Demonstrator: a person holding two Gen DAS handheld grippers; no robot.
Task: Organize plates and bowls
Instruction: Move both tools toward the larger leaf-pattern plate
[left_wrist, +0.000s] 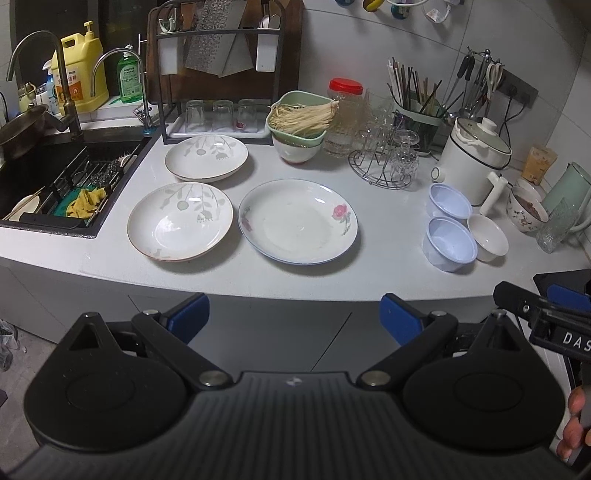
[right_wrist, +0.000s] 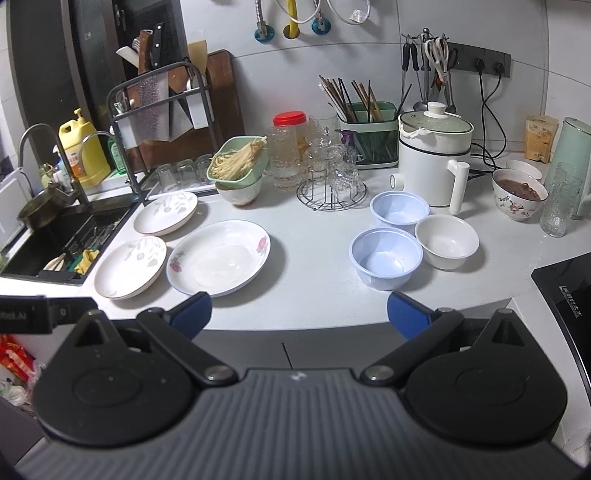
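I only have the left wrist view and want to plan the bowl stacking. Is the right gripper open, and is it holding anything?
Observer: The right gripper is open and holds nothing.
Operator: What is the dark thing at my far right, behind it?
Observer: A black cooktop at the right end of the counter.
Operator: My view cuts off the top of the rack. Is anything sharp there?
Observer: Yes, knives stand handle-up in the black wire rack.

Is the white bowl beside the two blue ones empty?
Empty: the white bowl stands upright on the counter, and its bare white inside shows down to the bottom.
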